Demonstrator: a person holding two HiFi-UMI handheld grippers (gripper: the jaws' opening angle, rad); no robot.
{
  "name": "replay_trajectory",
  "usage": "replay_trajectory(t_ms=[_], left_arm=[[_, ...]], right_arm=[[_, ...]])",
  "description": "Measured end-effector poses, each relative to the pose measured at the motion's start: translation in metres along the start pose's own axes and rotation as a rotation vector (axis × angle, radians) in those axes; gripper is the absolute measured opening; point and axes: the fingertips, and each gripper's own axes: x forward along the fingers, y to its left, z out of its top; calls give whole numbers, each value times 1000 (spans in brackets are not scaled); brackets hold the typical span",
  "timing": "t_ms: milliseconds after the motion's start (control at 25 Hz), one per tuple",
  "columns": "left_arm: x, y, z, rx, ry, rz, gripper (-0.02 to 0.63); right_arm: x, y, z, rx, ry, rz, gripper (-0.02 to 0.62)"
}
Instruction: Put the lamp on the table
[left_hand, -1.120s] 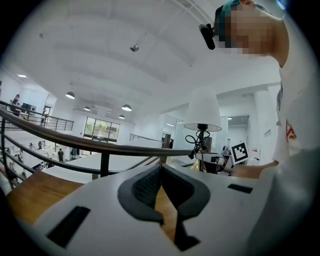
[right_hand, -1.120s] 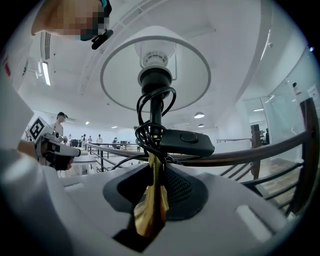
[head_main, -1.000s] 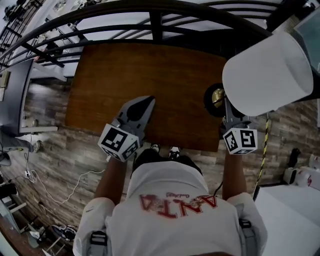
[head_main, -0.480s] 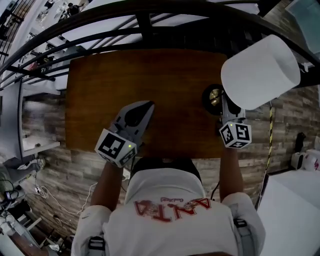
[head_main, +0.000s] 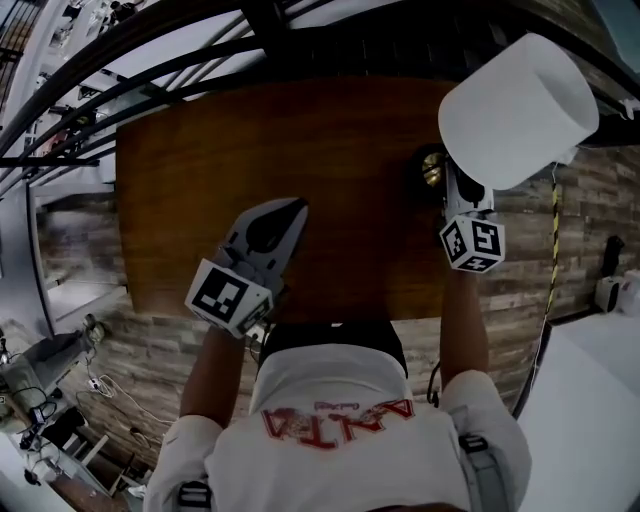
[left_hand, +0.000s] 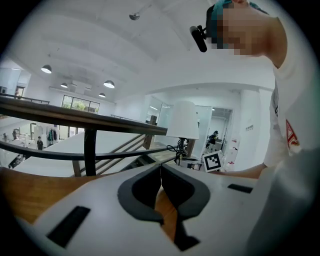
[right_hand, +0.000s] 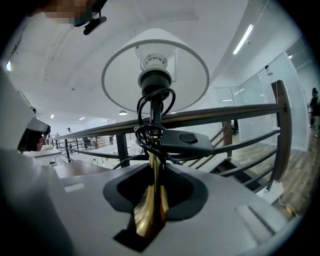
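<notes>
Wood-topped and bare, the table (head_main: 300, 140) filled the middle of the head view, and the lamp (head_main: 515, 110) stood upright over its far right corner, the white shade hiding most of the stem and the dark round base (head_main: 430, 168) showing just left of it; whether the base touched the wood could not be told. In the right gripper view the brass stem (right_hand: 151, 200) ran up between the jaws of the right gripper (right_hand: 155, 172), which pinched it from both sides, with a black cord (right_hand: 150, 132) coiled round the stem above them and its switch (right_hand: 182, 141) lying across. Well to the left, the left gripper (head_main: 297, 207) hung over the table's near middle, its jaws pressed together with nothing between them. A dark metal railing (head_main: 250, 30) curved past the table's far edge.
</notes>
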Motion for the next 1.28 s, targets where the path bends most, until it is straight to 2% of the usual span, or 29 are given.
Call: replay_trajectory(t_ms=[440, 720, 960, 1280], left_arm=[[2, 12, -28, -24, 39, 11, 9], [1, 5, -33, 21, 74, 12, 9], [-5, -3, -29, -25, 11, -3, 9], [-12, -17, -32, -22, 5, 19, 9]], right_arm=[[14, 2, -35, -29, 47, -29, 92], [5, 3, -51, -7, 66, -47, 91], [1, 9, -59, -15, 86, -16, 89], [-11, 14, -69, -66, 100, 8, 87]])
